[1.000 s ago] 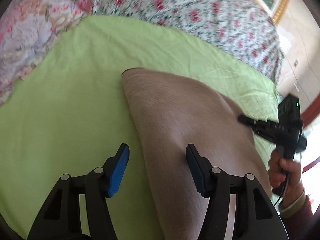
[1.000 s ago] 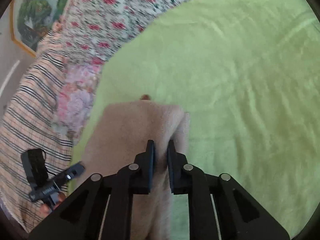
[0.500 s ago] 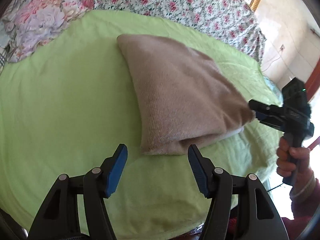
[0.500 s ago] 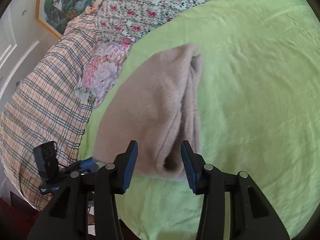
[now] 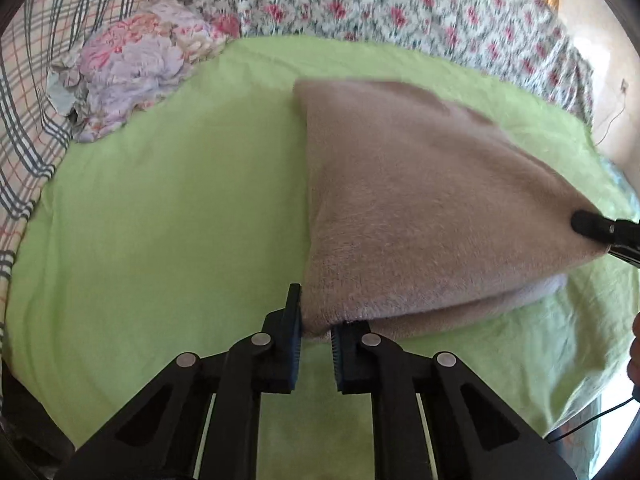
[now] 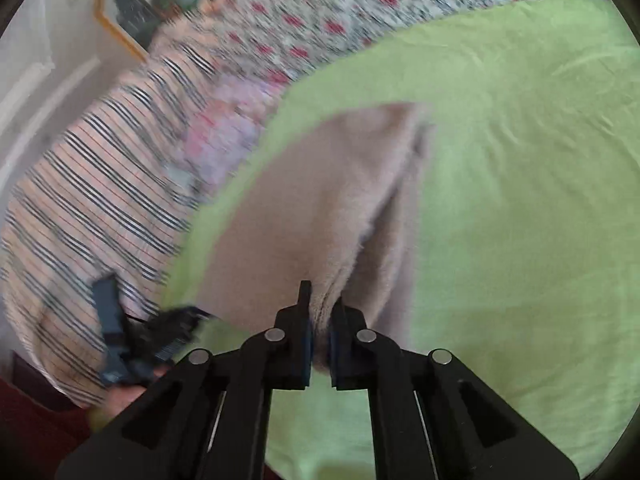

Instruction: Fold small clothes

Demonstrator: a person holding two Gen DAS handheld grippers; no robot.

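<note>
Left wrist view: my left tongs (image 5: 316,334) sit at the lower centre of the frame, clamped on the near left corner of the beige garment (image 5: 420,216). That garment lies already folded over, layers showing along its near edge, on the green sheet (image 5: 160,240) of the bed, filling the right half of the picture. At the right edge my right tongs (image 5: 600,232) bite its other near corner. A floral bundle (image 5: 136,76) rests in the upper left, well apart from the garment.

Right wrist view: my right tongs (image 6: 319,320) are at the bottom centre, pinched tight on a bunched fold of the beige garment (image 6: 312,208), which runs up toward the middle of the frame. My left tongs (image 6: 176,320) appear blurred at the lower left, at the cloth's other corner.

I judge this to be the pick-up for another fold: both near corners are gripped. Next I should lift them together, keep the edge taut, and carry it over to the far edge without dragging the lower layers.
</note>
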